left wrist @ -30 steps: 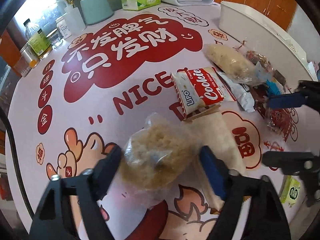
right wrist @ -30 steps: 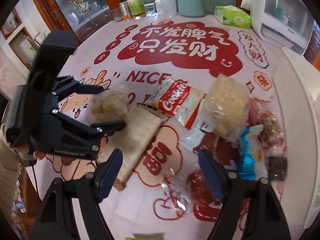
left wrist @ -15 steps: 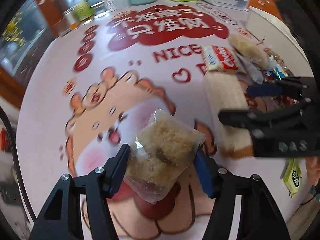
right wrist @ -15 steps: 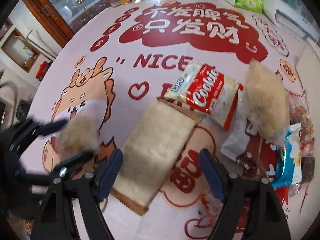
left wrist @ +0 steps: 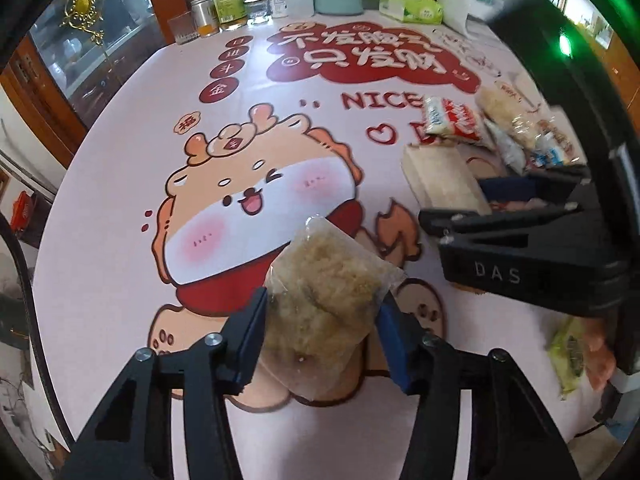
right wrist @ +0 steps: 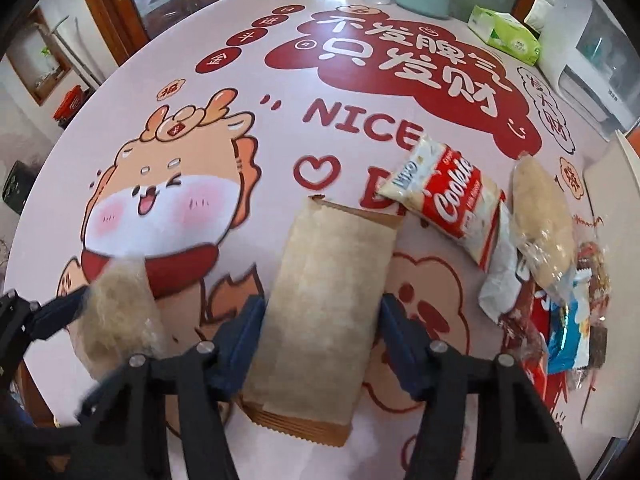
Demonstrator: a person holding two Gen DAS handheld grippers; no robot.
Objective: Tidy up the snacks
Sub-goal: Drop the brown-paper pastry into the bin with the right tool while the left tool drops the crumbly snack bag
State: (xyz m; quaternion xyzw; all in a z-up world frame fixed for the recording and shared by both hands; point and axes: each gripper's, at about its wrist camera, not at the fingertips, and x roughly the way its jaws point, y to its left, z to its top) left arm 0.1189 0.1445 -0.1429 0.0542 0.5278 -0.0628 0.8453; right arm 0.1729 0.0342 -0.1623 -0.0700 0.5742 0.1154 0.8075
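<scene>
Left wrist view shows the left tool (left wrist: 320, 320) closed on a clear bag of crumbly beige snack (left wrist: 326, 300), lifted above the cartoon-printed worktop (left wrist: 120, 168). To its right the right tool (left wrist: 520, 216) is seen from the side. Right wrist view shows the right tool (right wrist: 320, 336) wide open, its blue pads on both sides of a brown paper packet (right wrist: 332, 304) lying flat between them; I cannot tell if they touch it. Ahead and right of this tool lie a red Cookie pack (right wrist: 448, 200) and a pile of other snack bags (right wrist: 552, 264)
</scene>
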